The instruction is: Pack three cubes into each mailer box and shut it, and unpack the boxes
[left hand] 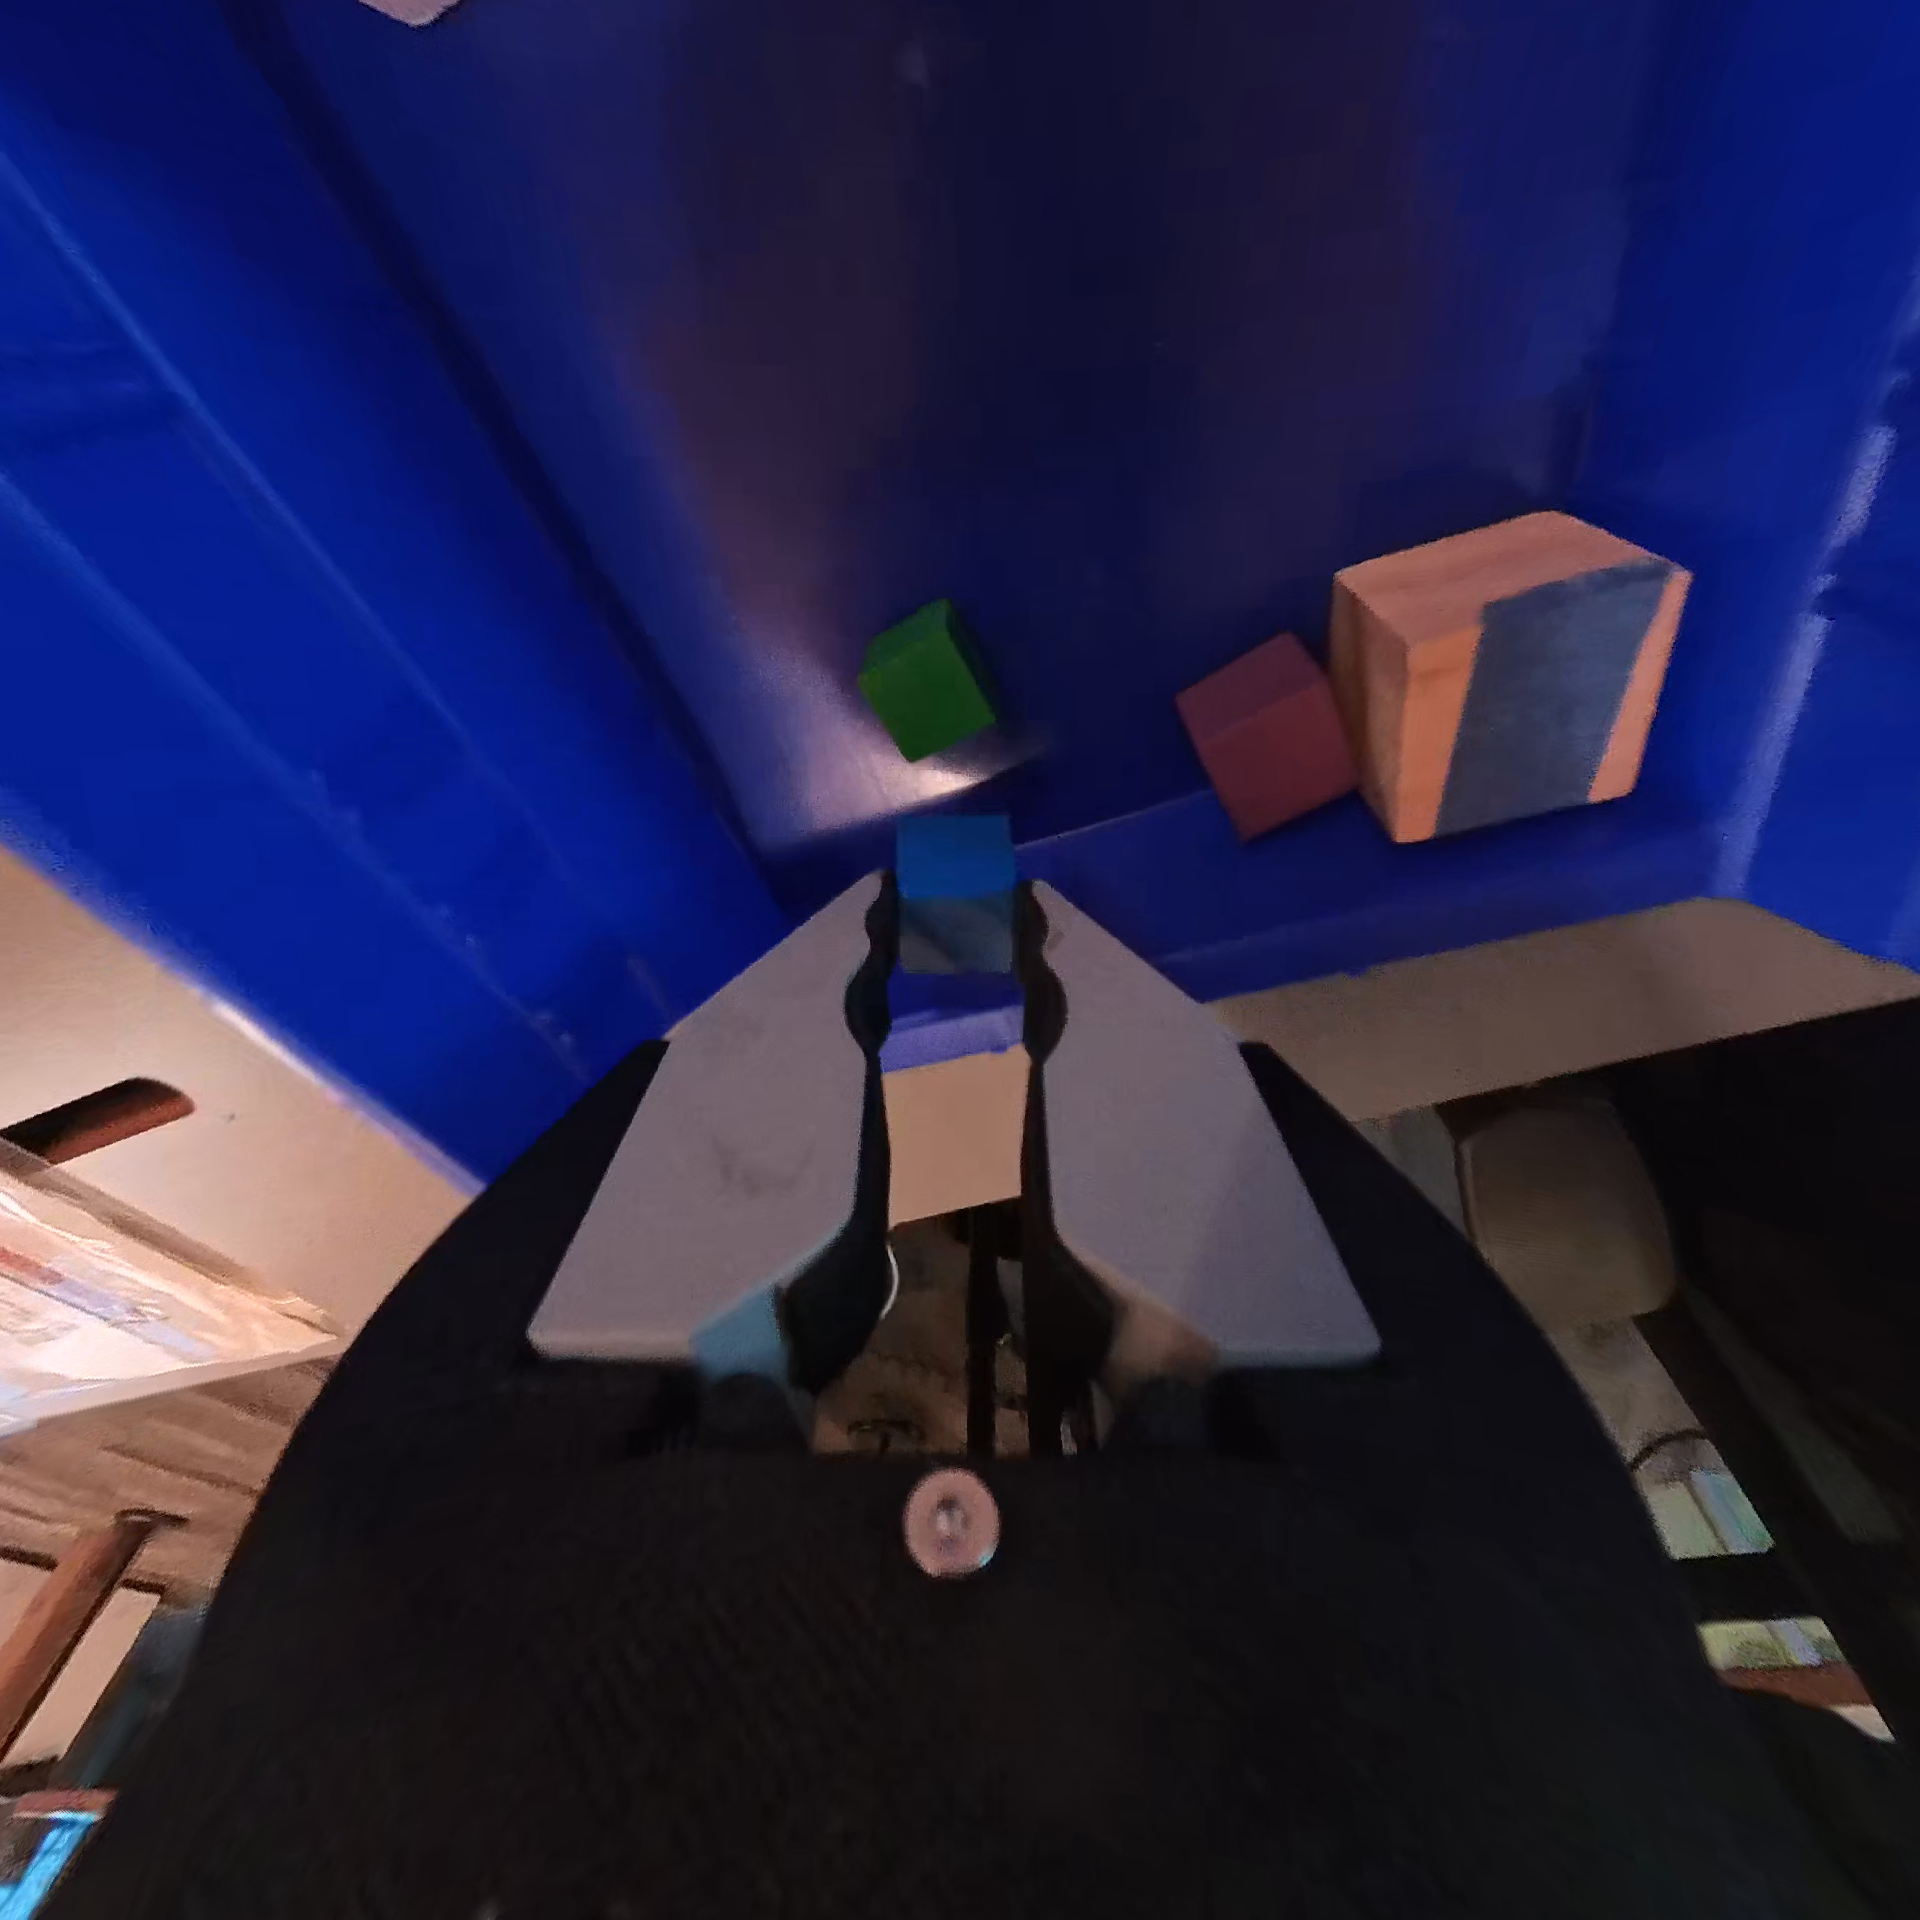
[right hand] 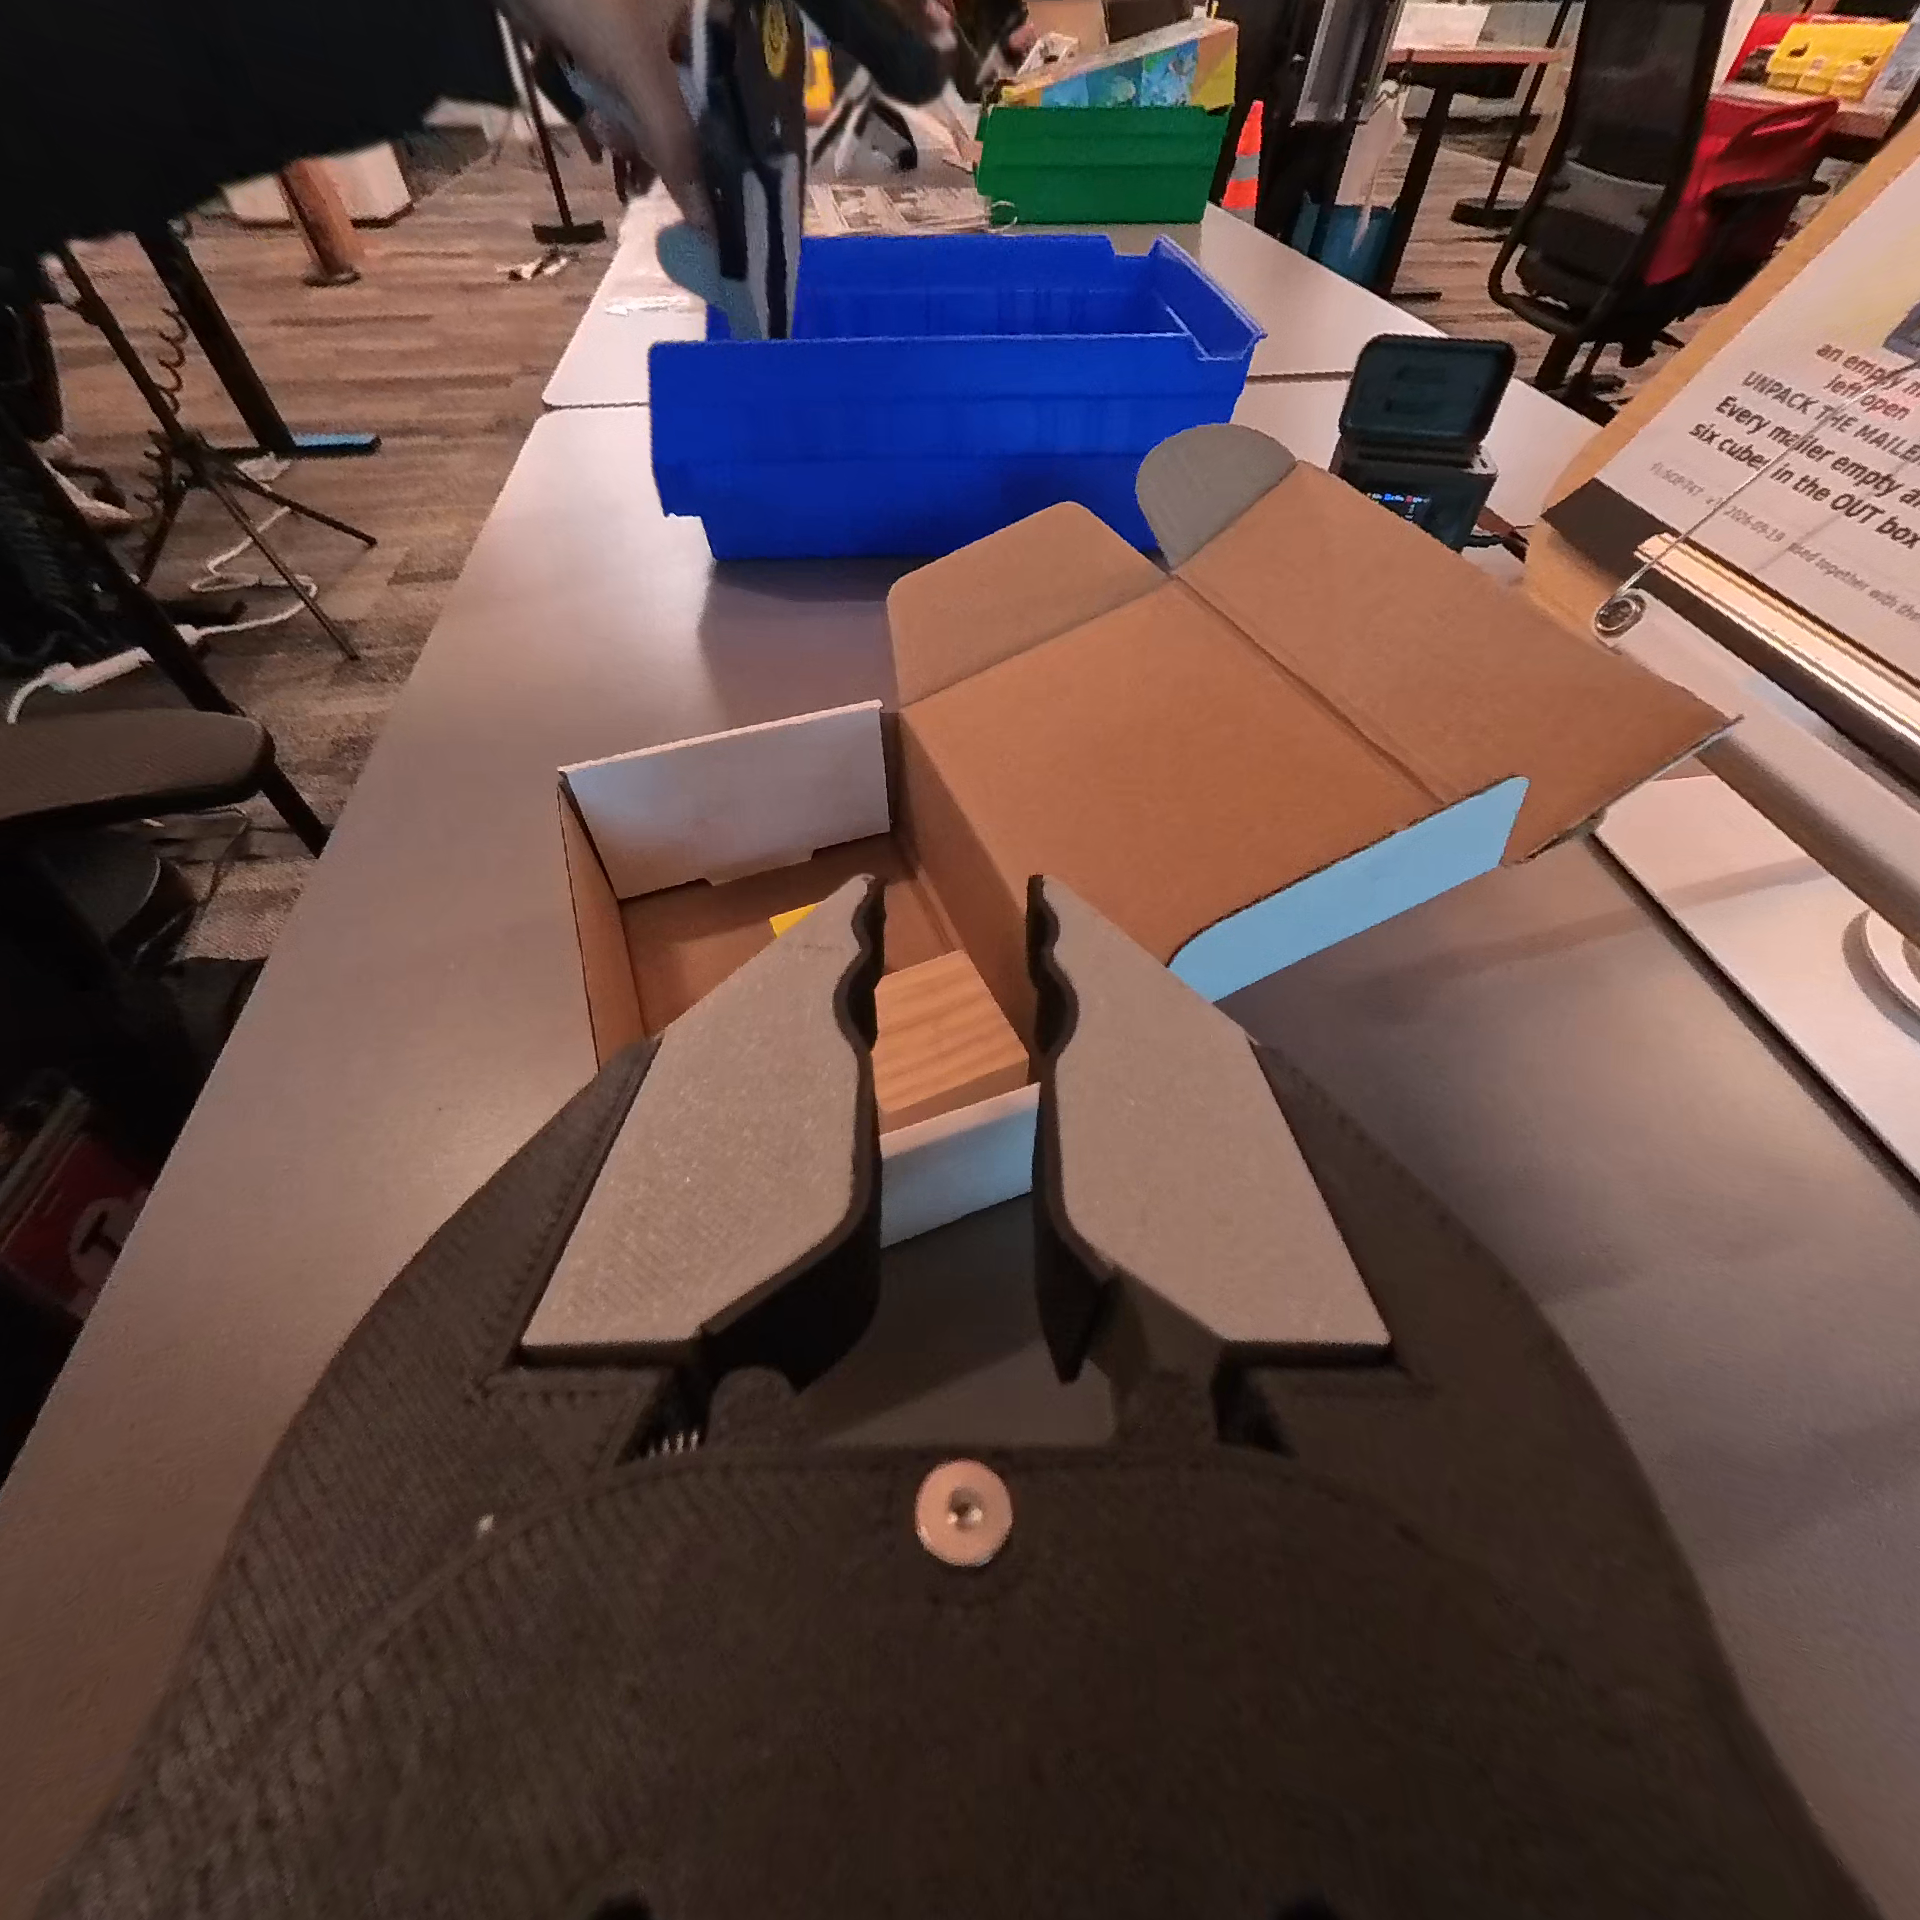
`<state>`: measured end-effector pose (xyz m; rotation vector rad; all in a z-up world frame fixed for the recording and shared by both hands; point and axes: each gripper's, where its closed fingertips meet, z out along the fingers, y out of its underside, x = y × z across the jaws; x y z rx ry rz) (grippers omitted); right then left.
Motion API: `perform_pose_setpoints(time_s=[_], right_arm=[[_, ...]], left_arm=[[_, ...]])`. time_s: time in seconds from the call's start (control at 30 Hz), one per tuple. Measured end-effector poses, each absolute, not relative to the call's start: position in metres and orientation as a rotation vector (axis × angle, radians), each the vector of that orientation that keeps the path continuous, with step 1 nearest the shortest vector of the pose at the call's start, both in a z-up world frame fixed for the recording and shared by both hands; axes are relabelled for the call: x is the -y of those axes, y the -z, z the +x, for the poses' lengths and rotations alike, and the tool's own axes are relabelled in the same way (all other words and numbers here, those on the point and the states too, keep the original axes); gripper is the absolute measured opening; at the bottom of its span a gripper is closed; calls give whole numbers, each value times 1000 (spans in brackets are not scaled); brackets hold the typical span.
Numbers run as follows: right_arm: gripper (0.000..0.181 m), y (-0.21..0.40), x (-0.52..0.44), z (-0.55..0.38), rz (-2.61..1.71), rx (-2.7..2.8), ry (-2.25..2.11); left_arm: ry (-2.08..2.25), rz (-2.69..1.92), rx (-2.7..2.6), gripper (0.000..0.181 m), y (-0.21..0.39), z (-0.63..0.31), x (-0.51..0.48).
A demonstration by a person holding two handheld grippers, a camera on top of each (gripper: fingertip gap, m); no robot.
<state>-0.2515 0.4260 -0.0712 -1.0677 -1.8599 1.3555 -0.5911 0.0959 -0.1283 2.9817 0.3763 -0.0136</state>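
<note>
Left gripper (left hand: 956, 914) pinches a small blue cube (left hand: 954, 904) by its tips over the blue bin (left hand: 416, 520), so it might slip or bounce out. Right gripper (right hand: 954, 925) jaws hang open above the mailer box (right hand: 727, 800).

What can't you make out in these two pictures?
- Right wrist view: most of the yellow piece in the mailer box is hidden behind the right gripper.
- Right wrist view: the blue bin floor and cubes are hidden by its front wall.
- Left wrist view: the blue cube sits between the left gripper jaws; motion blur softens its edges.
</note>
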Motion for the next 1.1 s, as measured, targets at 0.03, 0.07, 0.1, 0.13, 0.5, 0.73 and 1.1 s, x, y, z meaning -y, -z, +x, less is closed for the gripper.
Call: perform_pose_setpoints(time_s=[0.03, 0.07, 0.1, 0.13, 0.5, 0.73, 1.1], right_arm=[[24, 71, -426, -252, -1067, 1860, -1351], [24, 71, -426, -252, -1067, 1860, -1349], [24, 71, -426, -251, -1067, 1858, -1349], [24, 71, -426, -251, -1067, 1855, -1350], [23, 71, -427, -252, -1071, 1852, -1347], [23, 66, -427, -251, -1057, 1836, -1351], [23, 62, -427, -250, -1044, 1830, -1364]], left_arm=[[24, 2994, -371, 21, 124, -591, -97], [31, 3013, -364, 21, 120, -589, -99], [29, 3034, -354, 20, 116, -586, -103], [33, 3057, -333, 20, 111, -581, -107], [126, 3355, 477, 21, 50, -427, -226], [195, 3295, 947, 20, 71, -327, -303], [162, 3071, 1032, 21, 145, -297, -347]])
